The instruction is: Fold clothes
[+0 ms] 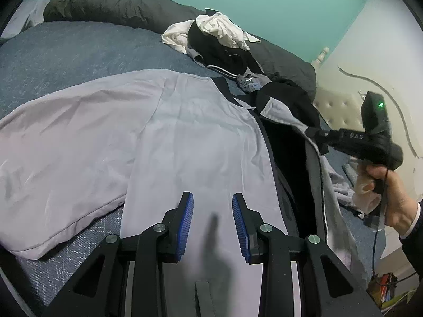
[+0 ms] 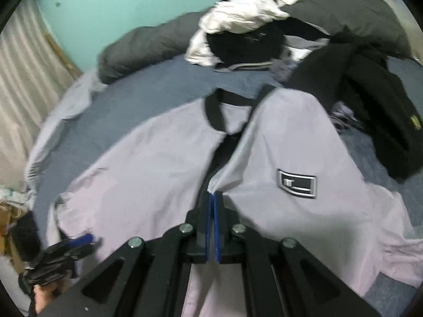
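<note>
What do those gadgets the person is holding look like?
Each hand-held gripper is black, with angular linkage arms joined by silver round pins and two fingers faced in ribbed blue pads. The right hand-held gripper carries a black box with a green light and a trailing black cable. A dark sleeve shows at the wrist.

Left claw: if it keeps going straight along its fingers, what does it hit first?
Most likely the lilac jacket spread on the bed: the open left claw points down at that panel, nothing between the fingers. How far above the cloth is unclear.

One lilac jacket spread flat; one heap of unfolded clothes; one bed; two hand-held grippers, left, right.
</note>
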Available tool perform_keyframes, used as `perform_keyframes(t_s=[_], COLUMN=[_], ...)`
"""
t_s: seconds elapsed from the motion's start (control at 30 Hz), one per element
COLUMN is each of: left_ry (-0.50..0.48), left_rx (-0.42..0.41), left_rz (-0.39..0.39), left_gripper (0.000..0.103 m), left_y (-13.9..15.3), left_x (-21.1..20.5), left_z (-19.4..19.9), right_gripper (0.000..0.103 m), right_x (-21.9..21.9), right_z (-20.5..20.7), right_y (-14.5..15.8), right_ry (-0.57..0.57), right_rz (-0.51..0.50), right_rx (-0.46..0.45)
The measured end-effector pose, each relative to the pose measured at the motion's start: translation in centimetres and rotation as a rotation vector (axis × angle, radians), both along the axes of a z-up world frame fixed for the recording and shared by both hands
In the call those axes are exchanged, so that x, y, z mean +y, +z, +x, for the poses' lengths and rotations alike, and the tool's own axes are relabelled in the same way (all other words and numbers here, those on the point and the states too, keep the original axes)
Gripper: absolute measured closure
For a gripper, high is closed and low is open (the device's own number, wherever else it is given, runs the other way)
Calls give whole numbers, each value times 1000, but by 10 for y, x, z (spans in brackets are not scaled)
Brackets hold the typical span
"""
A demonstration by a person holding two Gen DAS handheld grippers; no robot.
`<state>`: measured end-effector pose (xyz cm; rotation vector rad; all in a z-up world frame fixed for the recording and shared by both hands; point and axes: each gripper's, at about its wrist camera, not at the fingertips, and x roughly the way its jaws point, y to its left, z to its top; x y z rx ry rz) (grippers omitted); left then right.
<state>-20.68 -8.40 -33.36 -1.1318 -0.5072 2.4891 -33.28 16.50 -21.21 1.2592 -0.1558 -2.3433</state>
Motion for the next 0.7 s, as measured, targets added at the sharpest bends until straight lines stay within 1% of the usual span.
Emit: perform_keyframes(t_s=[0.07,0.2,0.27,0.37,0.53,0.67,0.7], left_ry=[-2,0,3,4,1,4,4], left_rx=[-2,0,-4,-7,-11,-5,-4], left_rz=[10,12,15,16,21,19,19], left_gripper=[70,69,69,69,69,69,69], left_y=[0,0,-1,-2,-2,-1,0], left_x=[0,-2,-3,-5,-5,-5,-6], left_z=[0,1,1,1,1,2,2], right_gripper=[101,101,101,101,101,101,101], right_x=[-9,-12,-14,-4,9,15,12], right_z=[-4,-11,-14,-12,-3,-3,-4], right_y=[-8,-36,-47,-39,4,26,25], right_ry=[17,0,-9,-32,-2,11,15], right_rz=[20,-24,-13,-92,-181,-234,-222], right_rx=[-25,-119,-138,-99,-6,38,28])
